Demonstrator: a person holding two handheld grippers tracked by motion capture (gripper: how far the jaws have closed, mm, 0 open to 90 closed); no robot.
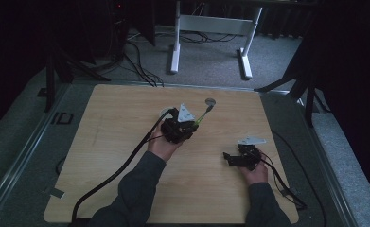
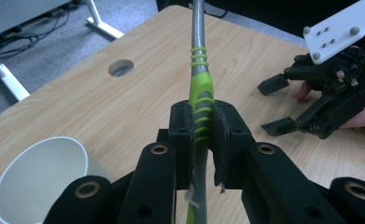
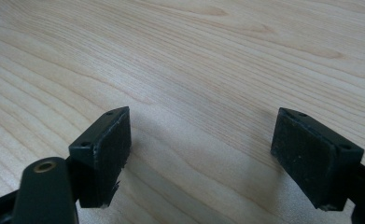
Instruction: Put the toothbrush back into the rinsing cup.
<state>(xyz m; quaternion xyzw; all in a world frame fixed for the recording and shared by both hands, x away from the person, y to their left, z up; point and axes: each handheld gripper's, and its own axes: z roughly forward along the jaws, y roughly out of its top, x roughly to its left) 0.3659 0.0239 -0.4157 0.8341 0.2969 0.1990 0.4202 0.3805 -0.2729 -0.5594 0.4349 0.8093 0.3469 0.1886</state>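
Clamped between the black pads of the left gripper was a long-handled utensil, grey in the shaft with a bright green ribbed grip. Both pads pressed on the green part, and the grey shaft ran on past them, out over the table toward its far edge. From the high view the left gripper sat near the middle of the wooden top, held in the person's left hand, and the utensil slanted away from it toward a round hole in the boards. I could not make out what kind of head the utensil carried; it was too small and dim at that end.

A white cup stood on the table just beside the left gripper, open mouth up, and from above its rim peeped out next to the gripper's body.

Well apart, toward the near right corner, the right gripper lay low over the wood in the person's right hand. Its two jaws stood wide apart with nothing between them, bare wood grain showing in the gap. In the left gripper view that same right gripper showed at the far right, spread open beside a fingertip. Black cable trailed from the left gripper back to the near edge.
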